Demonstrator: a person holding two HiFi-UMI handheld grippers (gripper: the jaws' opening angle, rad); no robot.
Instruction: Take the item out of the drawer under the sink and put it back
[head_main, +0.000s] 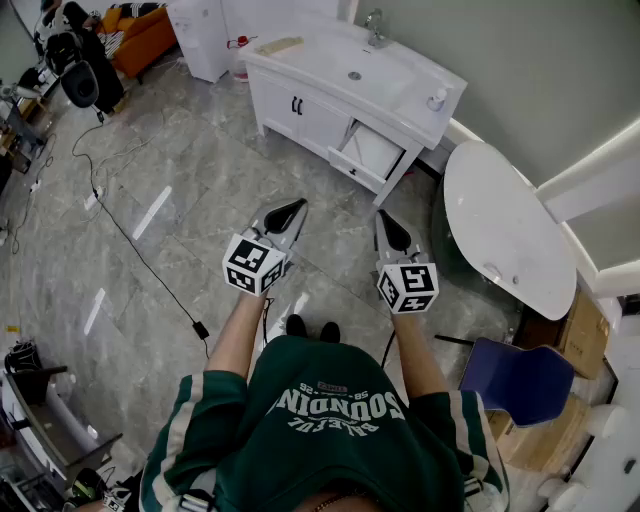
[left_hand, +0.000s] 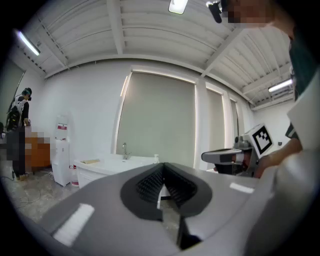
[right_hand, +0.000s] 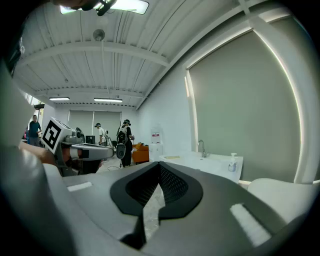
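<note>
**Standing off from the vanity, both grippers empty**

The open white drawer (head_main: 372, 150) sits in the upper middle of the head view. It is pulled out of the glossy white vanity cabinet (head_main: 300, 105), below the moulded basin (head_main: 362, 72). I cannot make out any item inside it from here; the interior reads as plain white.

The drawer lies ahead of both grippers and well apart from them across the grey marbled floor (head_main: 180, 190). Its long side runs along the cabinet front, slanting down to the right.

The right gripper (head_main: 390, 228) is the nearer one and points almost straight at it. The left gripper (head_main: 288, 212) sits further left. On both, the ribbed black fingers (left_hand: 145, 185) are pressed together with nothing between them.
</note>
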